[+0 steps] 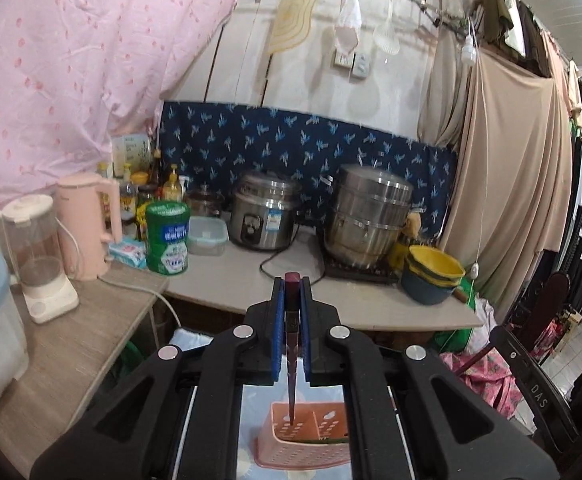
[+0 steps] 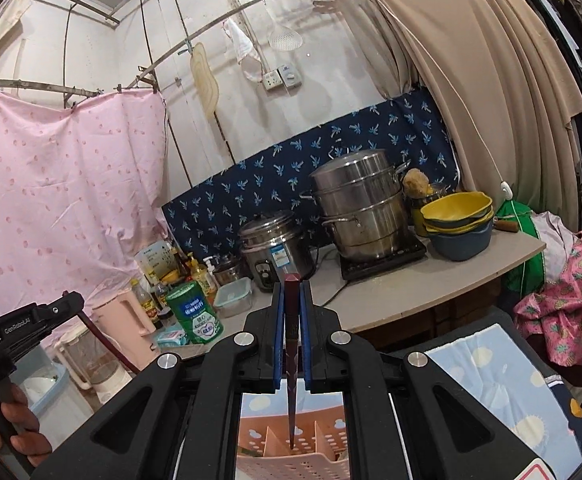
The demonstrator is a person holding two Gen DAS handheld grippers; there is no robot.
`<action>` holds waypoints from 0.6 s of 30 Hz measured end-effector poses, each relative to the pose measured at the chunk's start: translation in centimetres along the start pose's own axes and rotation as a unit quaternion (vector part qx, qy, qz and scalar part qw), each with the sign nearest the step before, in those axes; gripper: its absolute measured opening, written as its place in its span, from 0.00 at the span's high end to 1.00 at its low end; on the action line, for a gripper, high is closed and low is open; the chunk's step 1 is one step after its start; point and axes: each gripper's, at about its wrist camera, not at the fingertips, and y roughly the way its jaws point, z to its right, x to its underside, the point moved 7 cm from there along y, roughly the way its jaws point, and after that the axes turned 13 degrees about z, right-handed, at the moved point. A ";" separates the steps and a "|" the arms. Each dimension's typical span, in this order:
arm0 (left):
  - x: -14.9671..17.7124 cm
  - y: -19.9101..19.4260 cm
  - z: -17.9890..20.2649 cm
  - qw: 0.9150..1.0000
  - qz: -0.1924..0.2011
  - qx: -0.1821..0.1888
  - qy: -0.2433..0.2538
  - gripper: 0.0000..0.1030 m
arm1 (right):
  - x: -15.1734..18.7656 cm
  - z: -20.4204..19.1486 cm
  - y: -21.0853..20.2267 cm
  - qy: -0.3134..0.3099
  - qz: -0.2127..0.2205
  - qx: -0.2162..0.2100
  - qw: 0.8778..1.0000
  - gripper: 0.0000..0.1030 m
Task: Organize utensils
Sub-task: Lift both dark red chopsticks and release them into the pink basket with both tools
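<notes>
Right above the pink basket (image 1: pixel 303 436), both grippers are doing the same thing: each one has a dark reddish chopstick pinched between its blue pads. The left gripper (image 1: pixel 291 312) is clamped tight on its chopstick (image 1: pixel 292 344), thick end sticking out past the fingertips and the thin tip hanging down toward the basket. Same story on the right gripper (image 2: pixel 291 312), squeezed shut on the other chopstick (image 2: pixel 292 344), with the point dangling just over the basket (image 2: pixel 291 456).

The basket is a perforated holder with dividers, sitting on a light blue cloth with clouds (image 2: pixel 503 364). In the left view the tip lines up with the left-hand compartment; in the right view it sits over a middle slot between two dividers. Can't say whether either tip is actually inside or just hovering over the rim.

Gripping them upright like this makes sense: a chopstick held tip-down drops straight into a slot, no fiddling. The narrow pinch is needed since the sticks are thin and would slide out otherwise.

Beyond the basket there's a counter (image 1: pixel 251 280) with a rice cooker (image 1: pixel 265 216), a steel steamer pot (image 1: pixel 367 216) and stacked bowls (image 1: pixel 435 276), none of it involved. The person's hand (image 2: pixel 15 428) shows left of the basket in the right view, on the other tool's handle.

Best guess: the sort is midway, with these two sticks not yet released.
</notes>
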 end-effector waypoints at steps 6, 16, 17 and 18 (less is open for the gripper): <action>5.5 2.3 -1.5 0.998 -0.056 -0.012 -0.001 0.93 | 4.7 1.1 1.5 -0.006 -0.052 0.011 0.999 0.93; 8.1 1.7 -2.5 0.996 -0.087 -0.019 -0.009 0.77 | 7.5 1.9 0.1 -0.011 -0.072 0.025 0.997 0.71; 8.1 1.4 -2.6 0.996 -0.087 -0.019 -0.012 0.73 | 7.6 1.9 -0.2 -0.010 -0.072 0.025 0.997 0.68; 8.1 1.1 -2.7 0.996 -0.086 -0.022 -0.014 0.68 | 7.6 2.0 -0.5 -0.008 -0.073 0.026 0.997 0.68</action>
